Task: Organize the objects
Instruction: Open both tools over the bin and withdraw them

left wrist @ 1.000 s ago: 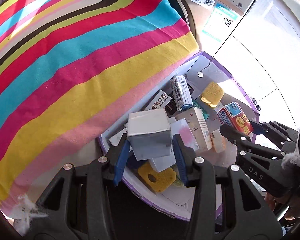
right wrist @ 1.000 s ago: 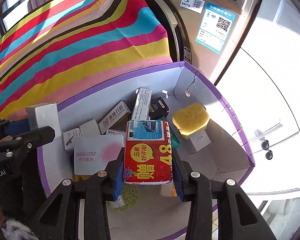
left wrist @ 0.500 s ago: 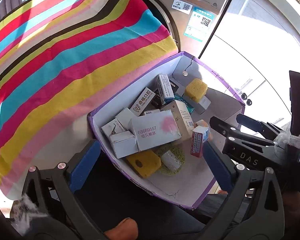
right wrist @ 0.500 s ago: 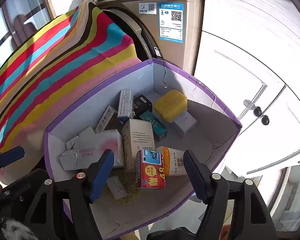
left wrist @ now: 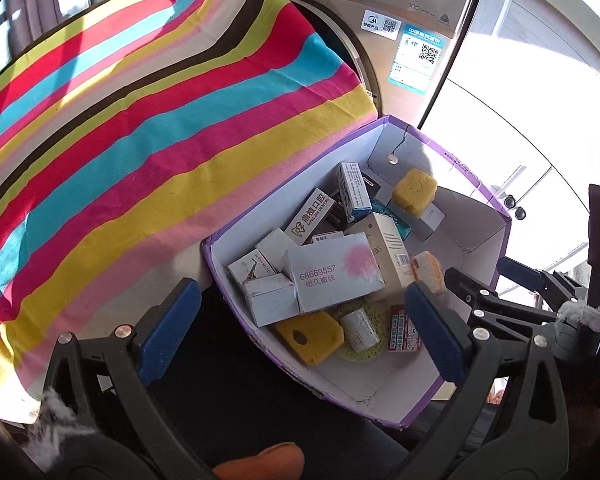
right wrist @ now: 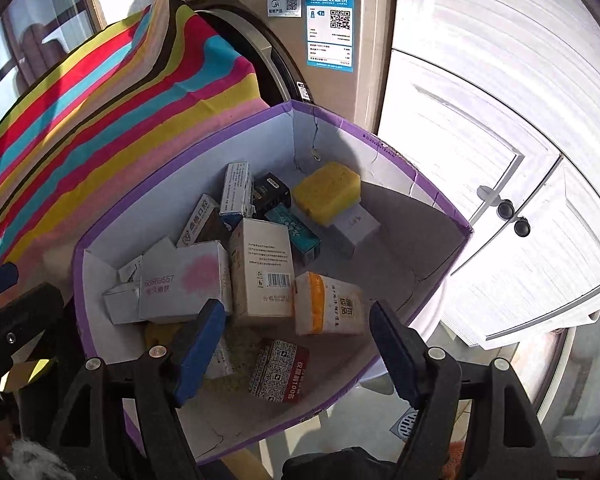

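Both the left tool (left wrist: 300,328) and the right tool (right wrist: 296,350) hang spread wide and empty above the purple-rimmed white cardboard box (right wrist: 380,148). Inside lie matte rectangular cartons, the glossy red carton (right wrist: 278,370) flat on the box's floor, and a porous yellow sponge block (right wrist: 326,192) near its far corner. A striped woven cloth (left wrist: 140,140) drapes beside it.

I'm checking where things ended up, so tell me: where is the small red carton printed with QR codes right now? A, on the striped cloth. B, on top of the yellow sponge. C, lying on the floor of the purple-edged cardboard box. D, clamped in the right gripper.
C: the small red carton printed with QR codes lies on the floor of the purple-edged cardboard box, while the right gripper hangs open above it, gripping nothing.
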`<action>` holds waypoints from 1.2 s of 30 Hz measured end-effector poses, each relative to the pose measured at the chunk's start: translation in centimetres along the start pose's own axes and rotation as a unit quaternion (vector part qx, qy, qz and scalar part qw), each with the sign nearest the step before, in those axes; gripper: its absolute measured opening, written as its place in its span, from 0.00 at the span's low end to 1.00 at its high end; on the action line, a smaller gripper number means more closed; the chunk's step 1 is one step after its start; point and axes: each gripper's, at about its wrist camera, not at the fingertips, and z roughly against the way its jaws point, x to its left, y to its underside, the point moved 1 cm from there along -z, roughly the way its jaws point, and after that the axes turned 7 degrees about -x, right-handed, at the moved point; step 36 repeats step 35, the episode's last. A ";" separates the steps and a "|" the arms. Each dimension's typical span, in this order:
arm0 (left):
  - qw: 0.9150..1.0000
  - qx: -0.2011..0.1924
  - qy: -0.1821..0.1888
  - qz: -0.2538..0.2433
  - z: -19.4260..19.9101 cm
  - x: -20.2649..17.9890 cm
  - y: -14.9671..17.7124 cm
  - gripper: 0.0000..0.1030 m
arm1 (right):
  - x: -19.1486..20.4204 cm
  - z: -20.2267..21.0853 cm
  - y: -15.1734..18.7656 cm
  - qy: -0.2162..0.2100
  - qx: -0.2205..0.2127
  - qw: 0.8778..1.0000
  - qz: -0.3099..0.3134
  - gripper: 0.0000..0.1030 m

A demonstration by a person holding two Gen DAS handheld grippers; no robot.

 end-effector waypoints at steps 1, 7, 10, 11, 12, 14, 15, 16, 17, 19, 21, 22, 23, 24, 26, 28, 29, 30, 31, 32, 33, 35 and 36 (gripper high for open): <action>1.000 -0.007 0.001 -0.005 0.6 -0.2 -0.2 0.99 | 0.0 0.1 -0.1 0.000 -0.004 1.000 -0.001 0.73; 0.993 -0.110 0.040 0.023 4.2 0.7 -1.3 1.00 | -0.4 1.3 -0.7 0.014 -0.037 0.999 0.002 0.73; 0.997 -0.072 0.026 0.031 1.5 1.5 -1.9 1.00 | -0.4 0.9 -0.6 0.007 -0.028 1.000 -0.001 0.73; 0.997 -0.074 0.003 0.023 1.4 1.4 -1.7 1.00 | -0.4 0.9 -0.5 0.006 -0.029 1.000 0.001 0.73; 0.997 -0.075 -0.018 0.012 1.4 1.3 -1.6 1.00 | -0.3 1.0 -0.5 0.008 -0.031 0.999 0.004 0.73; 0.997 -0.064 -0.040 -0.015 1.0 0.6 -1.0 1.00 | -0.2 0.8 -0.3 0.015 -0.031 0.999 0.012 0.73; 0.998 -0.052 -0.040 -0.018 0.6 0.4 -0.8 1.00 | -0.2 0.5 -0.2 0.012 -0.027 0.999 0.014 0.73; 0.998 -0.039 -0.036 -0.016 0.2 0.3 -0.6 1.00 | -0.2 0.1 0.0 0.011 -0.021 1.000 0.014 0.73; 0.999 -0.029 -0.032 -0.018 -0.2 0.0 -0.4 1.00 | -0.1 -0.1 0.3 0.010 -0.015 1.000 0.016 0.73; 0.999 -0.017 -0.032 -0.018 -0.7 -0.3 0.1 1.00 | 0.1 -0.4 0.8 0.009 -0.011 1.000 0.023 0.73; 1.000 0.004 -0.022 -0.008 -1.4 -0.4 0.5 1.00 | 0.0 -0.5 1.1 0.013 -0.011 1.000 0.026 0.73; 1.000 0.012 -0.019 -0.005 -1.7 -0.4 0.7 1.00 | -0.2 -0.6 1.1 0.013 -0.010 1.000 0.023 0.73; 1.000 0.019 -0.017 -0.003 -1.9 -0.5 0.9 1.00 | -0.3 -0.7 1.2 0.014 -0.008 1.000 0.021 0.73; 1.000 0.022 -0.016 -0.002 -1.9 -0.6 1.0 1.00 | -0.4 -0.7 1.2 0.016 -0.007 1.000 0.020 0.73; 1.000 0.028 -0.013 0.001 -2.0 -0.8 1.2 1.00 | -0.5 -0.5 1.4 0.024 -0.009 1.000 0.017 0.73; 0.999 0.032 -0.008 -0.001 -2.0 -1.1 1.4 1.00 | -0.5 -0.4 1.8 0.030 -0.011 0.999 0.017 0.73; 0.999 0.035 -0.006 -0.001 -2.1 -1.2 1.5 1.00 | -0.5 -0.4 1.9 0.032 -0.010 0.999 0.016 0.73; 0.999 0.036 -0.003 -0.002 -2.0 -1.3 1.6 1.00 | -0.6 -0.5 2.0 0.033 -0.007 0.999 0.014 0.73; 0.999 0.034 0.000 -0.002 -2.0 -1.3 1.7 1.00 | -0.6 -0.6 2.1 0.032 -0.003 0.999 0.012 0.73; 1.000 0.030 0.001 -0.002 -1.9 -1.4 1.7 1.00 | -0.6 -0.7 2.1 0.032 -0.001 0.999 0.010 0.73; 1.000 0.025 0.000 -0.003 -1.7 -1.5 1.8 1.00 | -0.7 -0.7 2.1 0.033 -0.001 0.999 0.008 0.73; 1.000 0.023 0.005 -0.002 -1.6 -1.6 1.8 1.00 | -0.7 -0.5 1.9 0.032 -0.004 0.999 0.008 0.73; 1.000 0.023 0.005 -0.002 -1.6 -1.6 1.8 1.00 | -0.7 -0.5 1.9 0.032 -0.004 0.999 0.008 0.73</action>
